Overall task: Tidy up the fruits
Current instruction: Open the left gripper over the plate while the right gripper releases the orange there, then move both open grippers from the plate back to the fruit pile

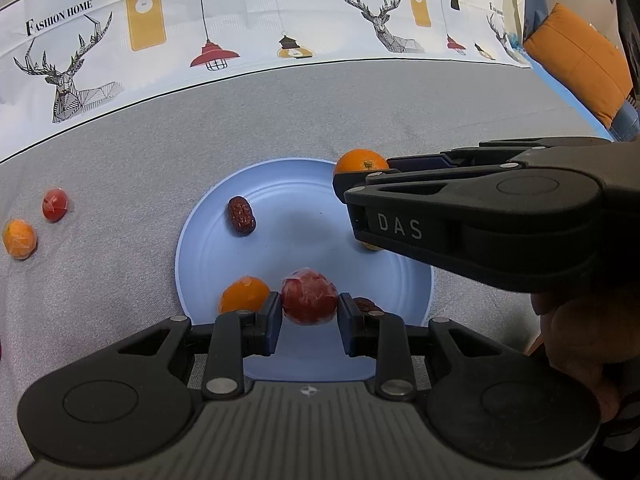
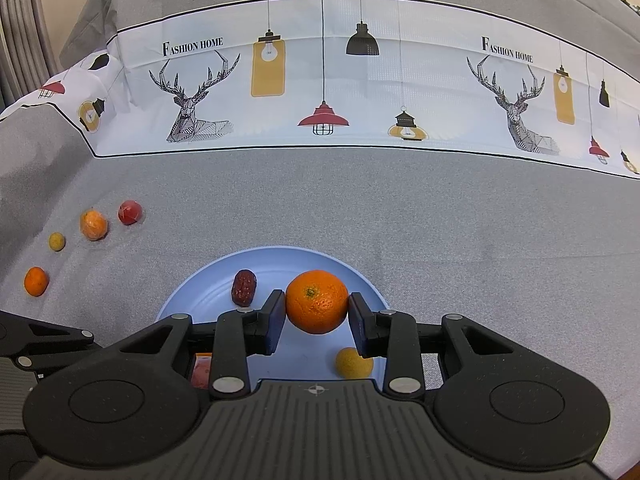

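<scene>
A light blue plate [image 1: 280, 248] lies on the grey cloth; it also shows in the right wrist view [image 2: 192, 300]. My left gripper [image 1: 309, 312] is shut on a wrapped red fruit [image 1: 309, 295] just above the plate's near side. A wrapped orange fruit [image 1: 244, 294] and a red date [image 1: 241, 216] lie on the plate. My right gripper [image 2: 317, 312] is shut on a large orange [image 2: 317, 301] over the plate; the orange also shows in the left wrist view [image 1: 358, 162]. The red date [image 2: 244, 287] and a small yellow-orange fruit [image 2: 354, 362] lie on the plate below it.
Loose fruits lie on the cloth to the left: a wrapped red one [image 2: 130, 212], a wrapped orange one [image 2: 94, 225], a small yellow one [image 2: 57, 241] and a small orange [image 2: 36, 281]. A printed white cloth [image 2: 320, 80] runs along the back. An orange cushion [image 1: 580, 60] sits far right.
</scene>
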